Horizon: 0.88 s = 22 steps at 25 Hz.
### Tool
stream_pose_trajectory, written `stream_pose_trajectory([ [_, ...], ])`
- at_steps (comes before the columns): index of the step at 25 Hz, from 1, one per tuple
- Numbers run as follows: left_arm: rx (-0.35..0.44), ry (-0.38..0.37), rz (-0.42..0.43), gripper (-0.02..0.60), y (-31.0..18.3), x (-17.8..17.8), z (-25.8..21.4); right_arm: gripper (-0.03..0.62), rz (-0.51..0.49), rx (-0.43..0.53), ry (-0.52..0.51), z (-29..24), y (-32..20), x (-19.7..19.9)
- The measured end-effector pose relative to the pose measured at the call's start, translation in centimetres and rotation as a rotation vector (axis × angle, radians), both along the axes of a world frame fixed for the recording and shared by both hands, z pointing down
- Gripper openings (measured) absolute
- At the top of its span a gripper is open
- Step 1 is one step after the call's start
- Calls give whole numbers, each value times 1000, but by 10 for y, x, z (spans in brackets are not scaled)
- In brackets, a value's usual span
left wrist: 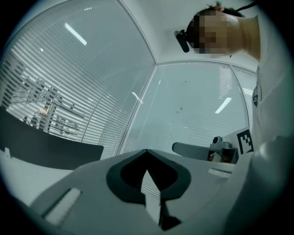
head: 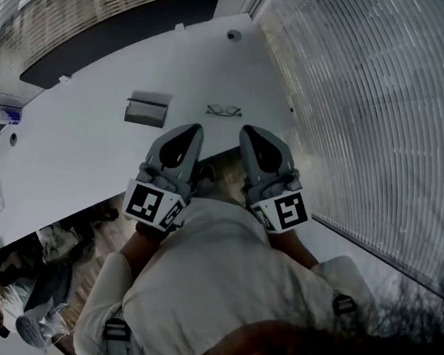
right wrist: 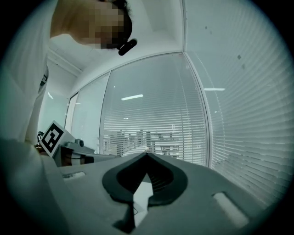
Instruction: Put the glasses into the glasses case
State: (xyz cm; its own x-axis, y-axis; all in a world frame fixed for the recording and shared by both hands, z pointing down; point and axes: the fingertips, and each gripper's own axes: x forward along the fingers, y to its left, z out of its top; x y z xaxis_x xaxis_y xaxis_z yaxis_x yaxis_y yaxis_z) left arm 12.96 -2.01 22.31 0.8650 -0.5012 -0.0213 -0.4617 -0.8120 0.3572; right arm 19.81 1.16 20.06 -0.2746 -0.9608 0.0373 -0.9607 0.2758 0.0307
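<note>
Long white table (head: 74, 159) in a glass-walled room, white slatted blinds (head: 368, 83) along the right wall, dark panel (head: 117, 35) beyond the table's far edge, pale floor (head: 331, 237) beside the blinds, strip ceiling lights (left wrist: 76, 34) lit, dim greyish cast

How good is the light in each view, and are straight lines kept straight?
Head view: dim and bluish; the white table edge bows, yet the thin dark-framed glasses and grey glasses case stay readable. Left gripper view: black round corners, curved window blinds, a bright lamp streak. Right gripper view: the same dark rim and bent blinds.
</note>
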Motion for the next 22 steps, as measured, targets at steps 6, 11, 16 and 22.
stream_pose_trajectory([
  [6,-98,-56,22,0,14,8,39,2,27,-142,-78,42,14,8],
  [11,-146,-78,37,0,23,12,61,2,21,-189,-113,63,20,1],
  [16,-142,-78,32,0,24,11,60,2,20,-164,-86,59,22,5],
  [22,-121,-77,33,0,14,13,57,2,19,-148,-26,54,13,18],
])
